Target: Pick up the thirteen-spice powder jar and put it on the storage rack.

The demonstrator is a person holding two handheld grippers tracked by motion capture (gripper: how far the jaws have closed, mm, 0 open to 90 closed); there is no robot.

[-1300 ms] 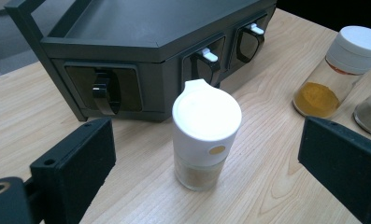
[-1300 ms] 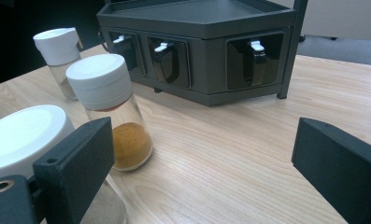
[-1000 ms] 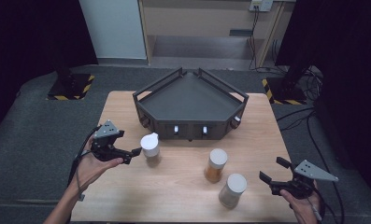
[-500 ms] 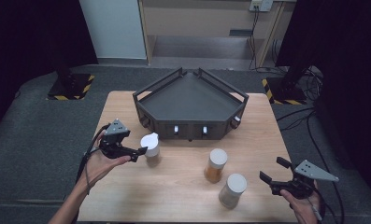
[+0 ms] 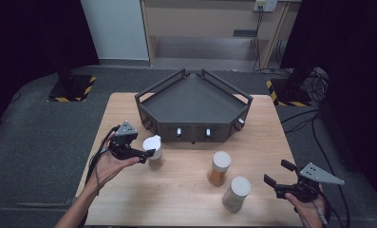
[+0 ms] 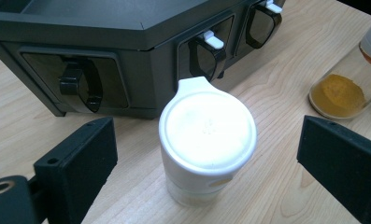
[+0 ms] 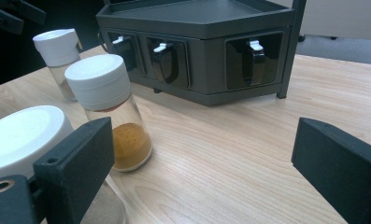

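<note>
White-capped and clear-walled, the jar [image 6: 206, 144] stands upright at the centre of the left gripper view, just in front of the dark rack [image 6: 127, 51]; in the high view it sits left of centre on the table [image 5: 186, 190]. The left gripper [image 5: 147, 153] has its jaws spread to either side of the jar, pads not pressing on it. The cap is wider than the glass below and carries a flip tab toward the rack, so a high pinch could slip on the cap or pop the tab. An off-centre close could tip the jar against the rack. The right gripper [image 5: 275, 183], at lower right, is spread and empty, near the pale jar [image 5: 236, 193] and apart from the orange jar [image 5: 219, 167].
</note>
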